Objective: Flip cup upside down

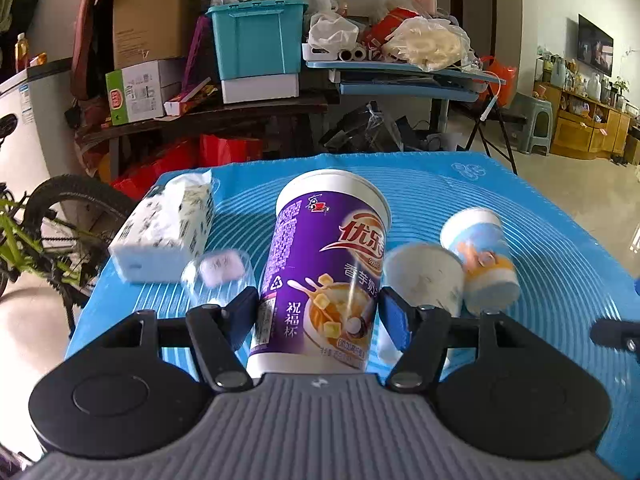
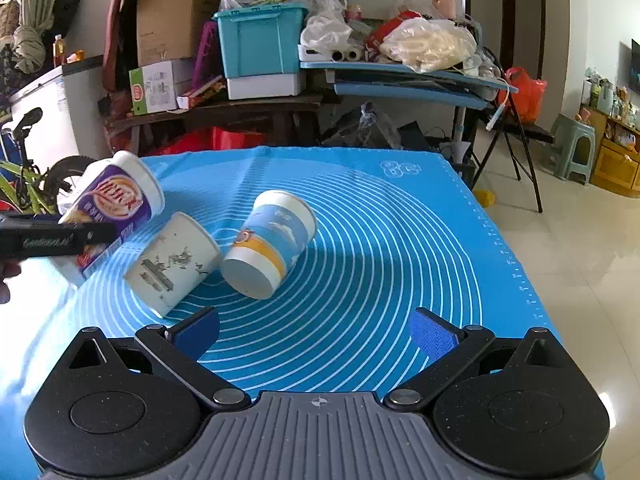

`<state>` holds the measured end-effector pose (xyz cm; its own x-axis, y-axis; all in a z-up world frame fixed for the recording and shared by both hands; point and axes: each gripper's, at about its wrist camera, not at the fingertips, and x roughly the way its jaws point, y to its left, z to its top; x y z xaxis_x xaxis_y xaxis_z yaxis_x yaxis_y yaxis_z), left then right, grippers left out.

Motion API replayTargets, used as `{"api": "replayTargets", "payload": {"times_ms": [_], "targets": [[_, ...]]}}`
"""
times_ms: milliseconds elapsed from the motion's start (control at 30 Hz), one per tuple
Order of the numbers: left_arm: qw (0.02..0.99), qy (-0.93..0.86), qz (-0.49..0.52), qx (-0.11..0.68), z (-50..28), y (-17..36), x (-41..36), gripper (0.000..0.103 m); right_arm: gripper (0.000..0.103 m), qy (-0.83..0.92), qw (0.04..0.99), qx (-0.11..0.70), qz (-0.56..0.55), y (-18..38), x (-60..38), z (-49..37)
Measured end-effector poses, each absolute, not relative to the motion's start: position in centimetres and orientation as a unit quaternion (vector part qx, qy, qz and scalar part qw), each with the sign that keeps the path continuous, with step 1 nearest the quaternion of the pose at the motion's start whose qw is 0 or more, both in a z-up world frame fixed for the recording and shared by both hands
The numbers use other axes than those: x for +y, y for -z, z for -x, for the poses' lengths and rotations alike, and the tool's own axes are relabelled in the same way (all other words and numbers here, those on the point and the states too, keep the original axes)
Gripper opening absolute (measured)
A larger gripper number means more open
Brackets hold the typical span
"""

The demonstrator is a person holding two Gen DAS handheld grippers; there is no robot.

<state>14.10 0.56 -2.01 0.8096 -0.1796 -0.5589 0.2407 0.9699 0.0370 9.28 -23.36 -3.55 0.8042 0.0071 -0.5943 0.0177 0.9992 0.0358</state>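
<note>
Gripping the purple cup point(image 1: 320, 276) in my left gripper point(image 1: 318, 312), tilted above the blue mat point(image 2: 380, 240) | right gripper point(image 2: 316, 336) spread wide, holding nothing | white cup point(image 2: 172, 260) and blue-orange cup point(image 2: 270, 242) nearby.

Premises: a lived-in home, a living area doubling as storage. A wall-mounted television point(image 1: 595, 50) hangs above a wooden cabinet point(image 1: 588, 120) crowded with bottles and ornaments. The tiled floor point(image 2: 580, 264) carries a plastic stool point(image 2: 573, 147). Against the far wall, a dark table holds a cardboard box point(image 2: 173, 14) and a teal storage bin point(image 2: 260, 38), with plastic bags point(image 2: 430, 44) heaped on an adjoining blue desk. A green bicycle point(image 1: 28, 228) stands beside a white appliance point(image 1: 28, 128).
</note>
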Motion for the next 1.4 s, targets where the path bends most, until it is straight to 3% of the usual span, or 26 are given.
{"api": "replayTargets", "payload": {"times_ms": [533,933,1400], "targets": [[0.948,0.094,-0.025,0.302,-3.3,2.7,0.4,0.066,0.103,-0.024,0.953,0.302,0.001,1.4,-22.0,-4.0],[0.944,0.086,-0.015,0.319,-2.8,6.0,0.3,0.066,0.103,-0.030,0.951,0.308,0.017,1.3,-20.9,-2.2],[0.947,0.084,-0.017,0.309,-2.4,6.4,0.3,0.067,0.103,-0.028,0.944,0.327,0.022,2.6,-20.5,-2.5]]}}
